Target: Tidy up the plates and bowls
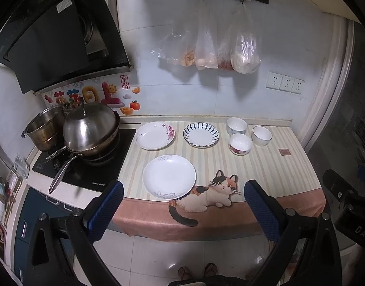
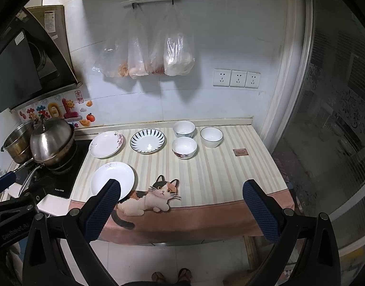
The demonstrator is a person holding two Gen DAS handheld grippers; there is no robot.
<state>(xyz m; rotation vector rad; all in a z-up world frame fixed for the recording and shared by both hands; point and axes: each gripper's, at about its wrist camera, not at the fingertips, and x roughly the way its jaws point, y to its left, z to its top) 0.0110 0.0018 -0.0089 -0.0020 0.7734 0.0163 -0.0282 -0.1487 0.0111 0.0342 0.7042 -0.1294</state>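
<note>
- The left gripper hovers short of the tabletop's front edge, tilted downward; its blue-padded fingers stand wide apart and hold nothing
- The right gripper hovers likewise, tilted downward; its fingers are spread wide and empty
- The tabletop carries a striped cloth with a cat picture at its front edge; all the dishes sit on this cloth
- A plain white plate lies nearest the front, just left of the cat picture; in the right wrist view the left finger overlaps its lower rim
- A pink-flowered plate lies at the back left, next to the stove; a blue-striped plate sits just beside it to the right, apart from it
- Three bowls stand upright in a cluster right of the striped plate: a blue-patterned bowl at the back, a red-flowered bowl in front of it, a white bowl with a dark rim to the right; none is stacked
- A small brown square tag lies on the cloth right of the bowls, well apart
- A lidded wok and a steel pot sit on the stove; plastic bags hang on the wall above
</note>
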